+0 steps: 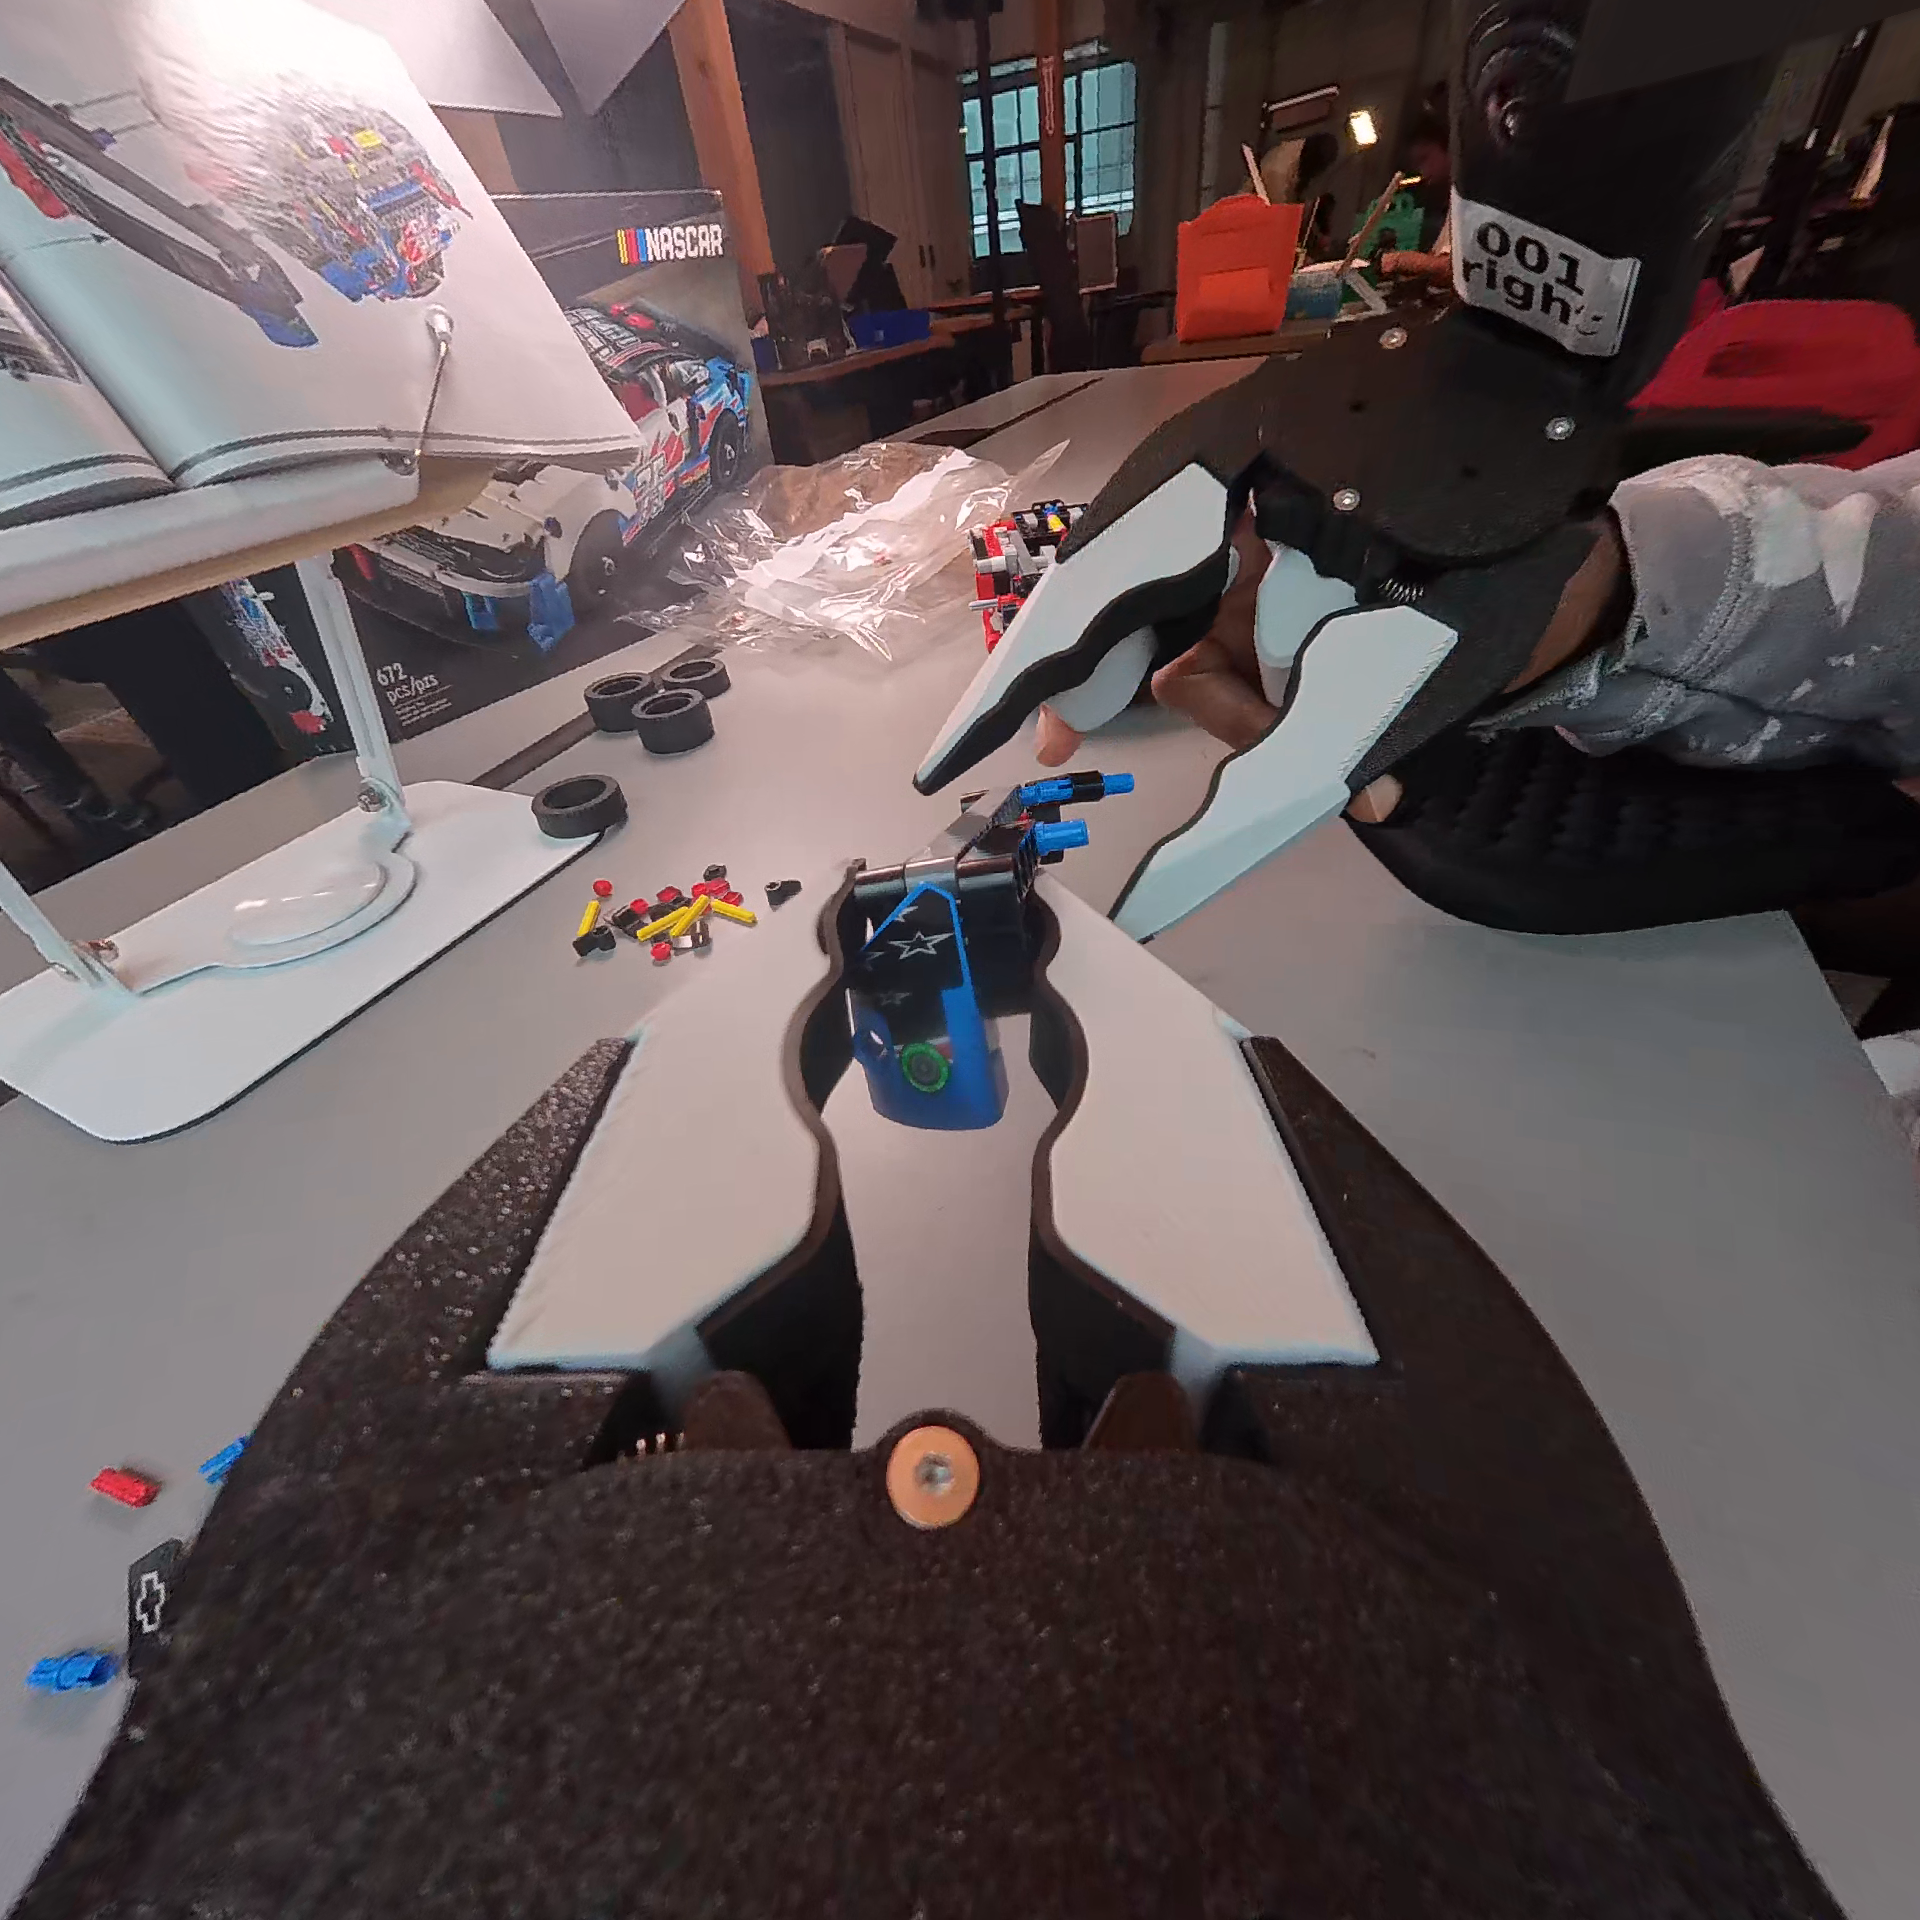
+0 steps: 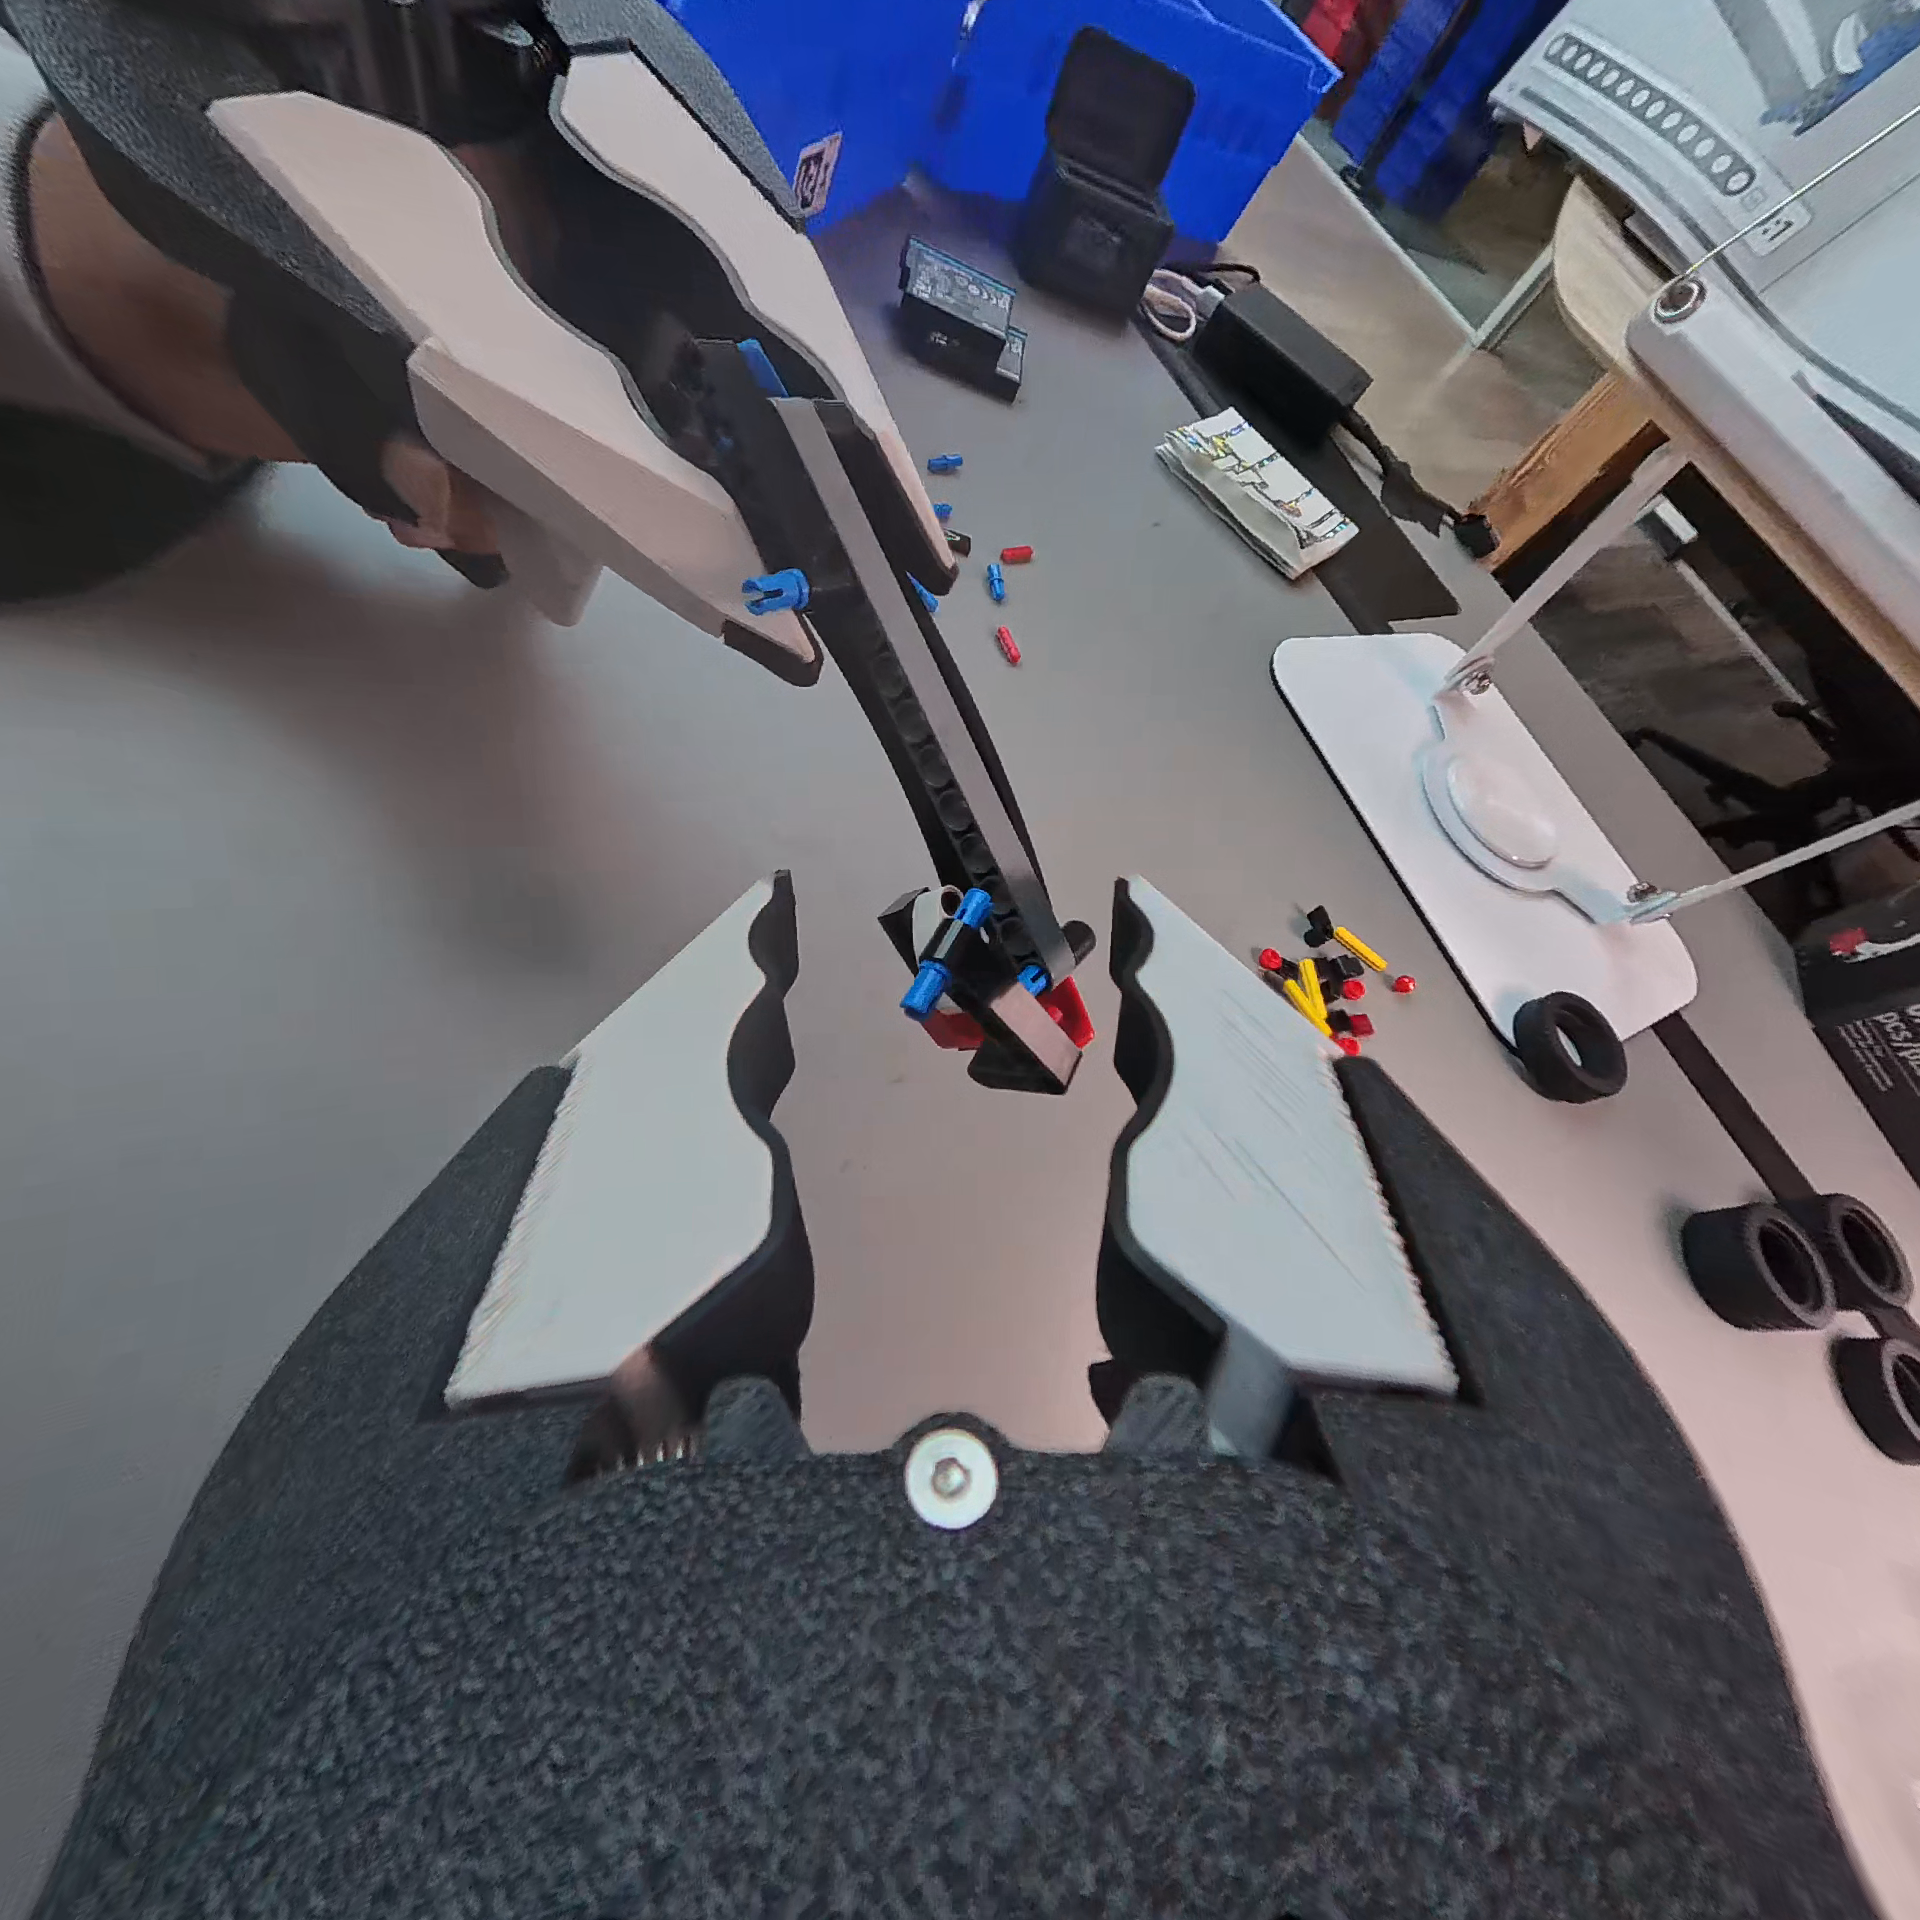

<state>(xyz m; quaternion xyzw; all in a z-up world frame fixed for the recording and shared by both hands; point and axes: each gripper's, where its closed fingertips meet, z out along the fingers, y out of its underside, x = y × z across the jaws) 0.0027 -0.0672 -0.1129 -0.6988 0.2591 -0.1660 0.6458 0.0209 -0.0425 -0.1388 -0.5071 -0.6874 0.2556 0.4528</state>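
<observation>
Going left to right in the left wrist view: a white book stand [image 1: 223,935] holds an open booklet [image 1: 260,270] at 10 o'clock, with a printed box [image 1: 623,416] behind it. Below are black tires [image 1: 657,698], then a small heap of red, yellow and black pins [image 1: 670,914] on the grey tabletop [image 1: 1455,1195]. A crumpled clear bag [image 1: 862,551] lies further back, and a partly built red chassis [image 1: 1013,566] just past it.

Dead centre, the left tool [image 1: 940,883] is pinching a long brick assembly [image 1: 935,997]: a blue starred panel at the near end, black beams running forward, blue pins [image 1: 1070,805] sticking out at the far end. It's held off the tabletop, gripped near one end.

At 2 o'clock the right tool [image 1: 1023,852] is spread wide and holding nothing, its tips either side of the pin end and just beside it. I can't tell if they touch.

From the right wrist view, the assembly [image 2: 935,790] comes down from 11 o'clock toward the gap in the right tool [image 2: 951,904], with a red piece at the tip.

My guess on handling: light, rigid plastic, smooth and a bit slippery, and the snap joints could pop if squeezed across the pins. The flat black beam sides look like the safest grab spot, not the pins or the stickered panel.
</observation>
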